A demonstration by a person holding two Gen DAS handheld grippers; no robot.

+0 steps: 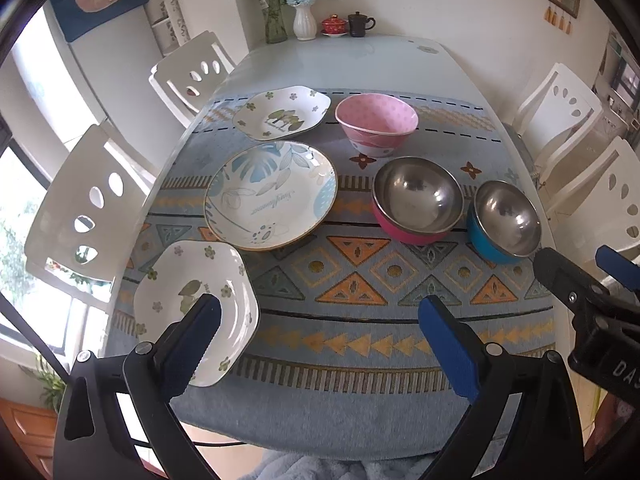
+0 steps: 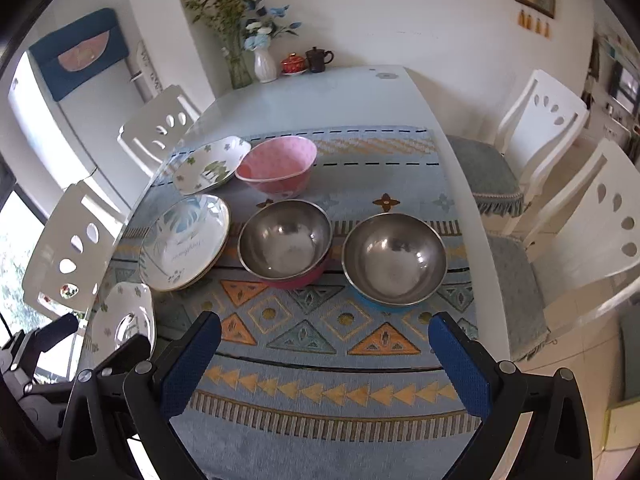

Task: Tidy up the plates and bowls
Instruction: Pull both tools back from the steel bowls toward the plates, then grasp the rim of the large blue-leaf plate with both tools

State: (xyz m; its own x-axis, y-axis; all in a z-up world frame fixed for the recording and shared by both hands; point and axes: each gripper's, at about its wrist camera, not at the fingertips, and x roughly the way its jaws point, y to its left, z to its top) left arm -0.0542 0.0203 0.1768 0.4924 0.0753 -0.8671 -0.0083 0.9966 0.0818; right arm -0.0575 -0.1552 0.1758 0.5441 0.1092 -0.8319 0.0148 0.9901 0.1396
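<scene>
Left gripper [image 1: 320,316]: jaws spread wide, holding nothing, hovering over the near edge of the patterned cloth [image 1: 360,280] on the desk [image 1: 340,60]. Its left blue pad overlaps the nearest dish in the left wrist view; whether it touches cannot be told.

Right gripper [image 2: 324,334]: jaws likewise wide and empty, above the cloth just short of the 2 steel bowls. Its black body also shows at the right edge of the left wrist view.

Items on the cloth, nearest outward:

1. Small angular white plate [image 1: 192,300] with green flower print, at the near left corner, beside the left gripper.
2. Large round plate [image 1: 272,196] with blue leaf print and a thin gold rim, behind item 1, apart from it.
3. Steel bowl, pink outside [image 2: 286,240], right of the large plate and close to it.
4. Steel bowl, blue outside [image 2: 394,260], right of item 3, just beside it, directly ahead of the right gripper.
5. Pink dotted bowl [image 1: 376,124], upright, behind the pink steel bowl.
6. Second small flower-print plate [image 1: 282,112], left of the pink dotted bowl, near it.

Far end of desk: white vase [image 1: 305,20] with blue flowers, glass vase of greenery, red lidded cup, dark mug. White chairs [image 1: 76,216] stand on both sides.
</scene>
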